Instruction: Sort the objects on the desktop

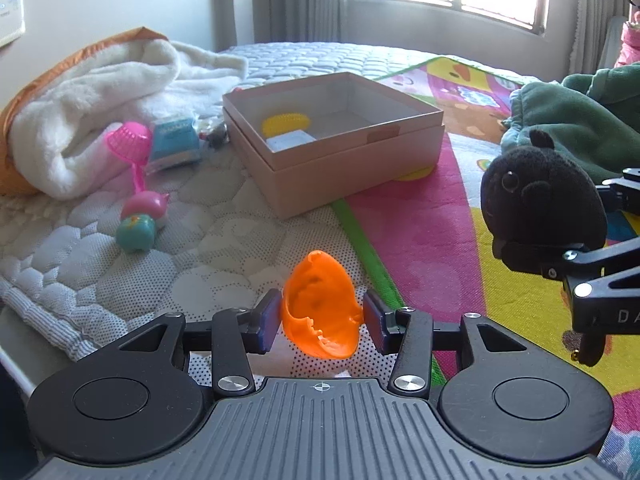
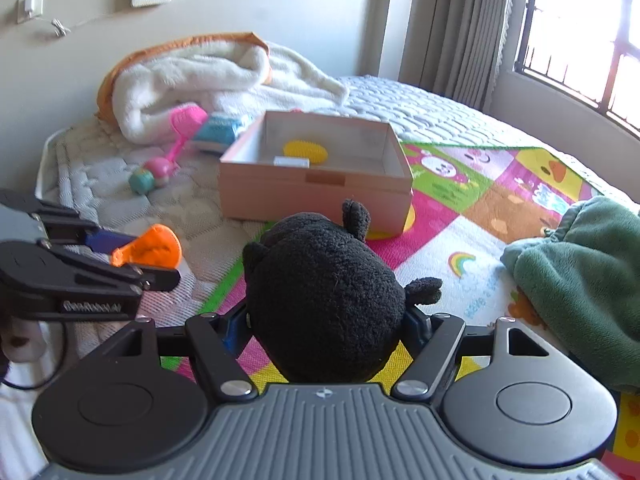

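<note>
Nearest, the left gripper (image 1: 322,322) pinches an orange shell-shaped toy (image 1: 320,312) between its blue pads, nearly closed; the toy's long axis runs up and away, hollow side toward the camera, edge jagged. To its right, the right gripper (image 2: 328,332) clamps a black plush toy (image 2: 324,296) at its sides, held above the colourful play mat (image 2: 472,216); round and fuzzy, it faces away from that hand, ears up. Beyond stands an open pink box (image 1: 340,160) holding a yellow disc (image 1: 286,123). Farther left lie pink and teal toys (image 1: 140,220) by a white blanket (image 1: 100,92).
</note>
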`<state>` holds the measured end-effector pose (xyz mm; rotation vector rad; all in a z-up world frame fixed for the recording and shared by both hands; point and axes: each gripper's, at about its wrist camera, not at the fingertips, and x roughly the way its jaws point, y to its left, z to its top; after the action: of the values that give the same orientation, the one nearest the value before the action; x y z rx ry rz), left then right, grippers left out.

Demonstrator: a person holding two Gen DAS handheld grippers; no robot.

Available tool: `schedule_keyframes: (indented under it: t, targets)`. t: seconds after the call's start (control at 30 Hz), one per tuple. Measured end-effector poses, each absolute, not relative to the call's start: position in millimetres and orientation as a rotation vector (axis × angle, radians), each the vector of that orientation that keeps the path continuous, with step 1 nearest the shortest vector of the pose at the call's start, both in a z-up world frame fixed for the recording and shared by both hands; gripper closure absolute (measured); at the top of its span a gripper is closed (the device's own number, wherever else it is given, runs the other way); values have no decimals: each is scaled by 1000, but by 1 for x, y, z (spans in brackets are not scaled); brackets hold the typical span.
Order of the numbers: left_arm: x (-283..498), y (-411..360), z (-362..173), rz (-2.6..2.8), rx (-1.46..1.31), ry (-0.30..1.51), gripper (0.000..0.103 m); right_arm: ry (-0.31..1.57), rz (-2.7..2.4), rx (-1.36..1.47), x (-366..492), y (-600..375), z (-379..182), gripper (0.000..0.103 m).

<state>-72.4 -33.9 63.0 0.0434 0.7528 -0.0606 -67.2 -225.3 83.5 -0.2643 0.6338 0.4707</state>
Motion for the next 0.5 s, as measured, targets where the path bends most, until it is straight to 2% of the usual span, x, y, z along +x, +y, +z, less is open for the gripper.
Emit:
schedule_keyframes:
  t: [0.5]
  targets:
    - [-93,-48,78,-70,69,718,54,559,522,-265,-93,-227,113,31]
